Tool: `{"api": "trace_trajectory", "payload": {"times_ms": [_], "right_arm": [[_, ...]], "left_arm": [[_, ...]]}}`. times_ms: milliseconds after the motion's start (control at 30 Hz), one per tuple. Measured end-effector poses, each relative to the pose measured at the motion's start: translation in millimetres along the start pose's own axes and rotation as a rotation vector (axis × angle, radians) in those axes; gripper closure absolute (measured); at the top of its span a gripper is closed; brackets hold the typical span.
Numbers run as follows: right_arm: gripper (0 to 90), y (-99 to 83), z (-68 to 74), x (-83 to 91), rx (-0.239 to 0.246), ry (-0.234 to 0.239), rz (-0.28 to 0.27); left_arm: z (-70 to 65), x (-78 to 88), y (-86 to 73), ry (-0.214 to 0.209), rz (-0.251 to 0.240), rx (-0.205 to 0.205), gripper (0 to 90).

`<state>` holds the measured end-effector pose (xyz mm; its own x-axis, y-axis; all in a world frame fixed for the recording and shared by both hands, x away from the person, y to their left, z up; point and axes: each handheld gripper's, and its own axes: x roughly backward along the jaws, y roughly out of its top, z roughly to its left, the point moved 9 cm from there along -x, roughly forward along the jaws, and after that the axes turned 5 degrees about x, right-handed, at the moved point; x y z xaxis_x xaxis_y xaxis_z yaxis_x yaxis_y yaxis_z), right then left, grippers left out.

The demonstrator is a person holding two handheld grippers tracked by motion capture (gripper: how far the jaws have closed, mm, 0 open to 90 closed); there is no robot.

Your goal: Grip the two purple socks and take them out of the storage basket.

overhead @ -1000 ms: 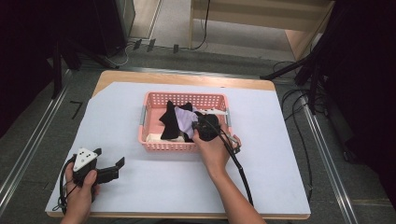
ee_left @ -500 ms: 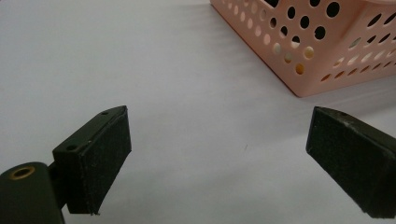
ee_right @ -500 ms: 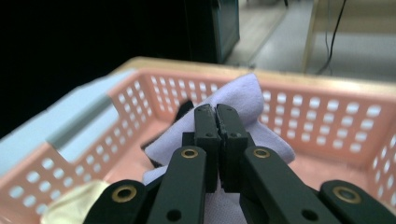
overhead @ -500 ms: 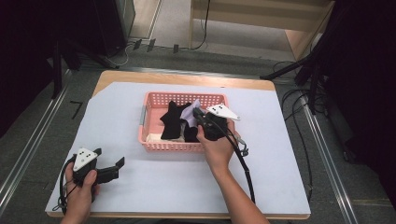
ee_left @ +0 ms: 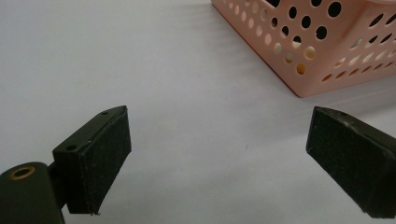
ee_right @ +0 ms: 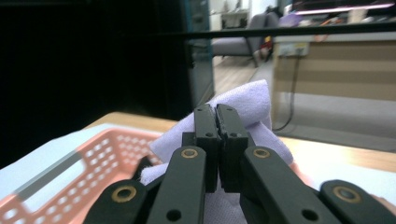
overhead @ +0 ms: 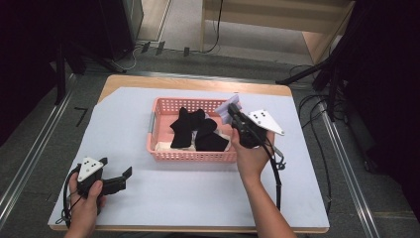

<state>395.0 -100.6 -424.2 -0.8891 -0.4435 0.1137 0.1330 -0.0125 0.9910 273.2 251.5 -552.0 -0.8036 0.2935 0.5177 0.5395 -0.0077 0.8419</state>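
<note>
Two black-jawed grippers were at work over the white-covered table (overhead: 163,198). At about seven o'clock, the left gripper (ee_left: 219,158) rested with its jaws spread wide and nothing between them. The right gripper (ee_right: 215,126) pinched a pale lilac cloth (ee_right: 247,107), lifted above the two o'clock corner of the pink perforated plastic basket (overhead: 190,155), where black garments (overhead: 190,129) lay.

I am holding a pale lilac cloth (ee_right: 243,109), soft and crumpled, which is bunching around my right gripper (ee_right: 215,112) with one fold pinched between the shut jaws. It is hanging above the far right corner of the pink perforated basket (overhead: 163,148), clear of the black garments (overhead: 195,130) lying inside.
</note>
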Motion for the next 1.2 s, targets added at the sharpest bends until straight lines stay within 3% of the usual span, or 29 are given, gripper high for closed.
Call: {"api": "trace_trajectory", "payload": {"times_ms": [133,300,500,667,800,867,933,1033,1100,1200], "right_arm": [[88.7,0.3,-30.4,11.7,-0.017,-0.072,-0.011],[88.6,-5.4,-67.4,24.6,0.001,-0.162,-0.009],[88.6,-18.6,-98.9,35.3,-0.005,-0.219,0.026],[88.6,-42.0,-116.5,40.4,0.025,-0.255,0.09],[87.7,-63.0,-123.6,39.7,0.017,-0.261,0.167],[81.6,-71.9,-126.4,38.3,-0.07,-0.224,0.211],[70.5,-71.5,-125.8,38.3,-0.154,-0.196,0.2],[64.8,-62.4,-120.1,38.8,-0.139,-0.212,0.163],[62.0,-55.9,-109.0,36.1,-0.152,-0.185,0.137],[60.6,-51.9,-92.4,27.6,-0.108,-0.151,0.155]], "left_arm": [[-0.2,0.2,-0.4,0.001,0.003,0.002,7.3],[0.0,0.3,-0.6,0.003,0.006,0.001,7.3],[0.1,0.3,-0.5,0.005,0.005,0.001,7.3],[0.2,0.2,-0.5,0.006,0.004,0.0,7.3],[0.1,0.3,-0.5,0.006,0.004,0.0,7.2],[0.3,0.3,-0.7,0.007,0.007,0.002,7.3],[0.5,0.0,-0.8,0.006,0.012,0.004,7.3],[0.1,-0.2,-0.8,0.008,0.012,0.003,7.2],[0.0,-0.2,-0.8,0.008,0.012,0.002,7.3],[0.0,-0.3,-0.5,0.01,0.004,-0.001,7.3]]}}
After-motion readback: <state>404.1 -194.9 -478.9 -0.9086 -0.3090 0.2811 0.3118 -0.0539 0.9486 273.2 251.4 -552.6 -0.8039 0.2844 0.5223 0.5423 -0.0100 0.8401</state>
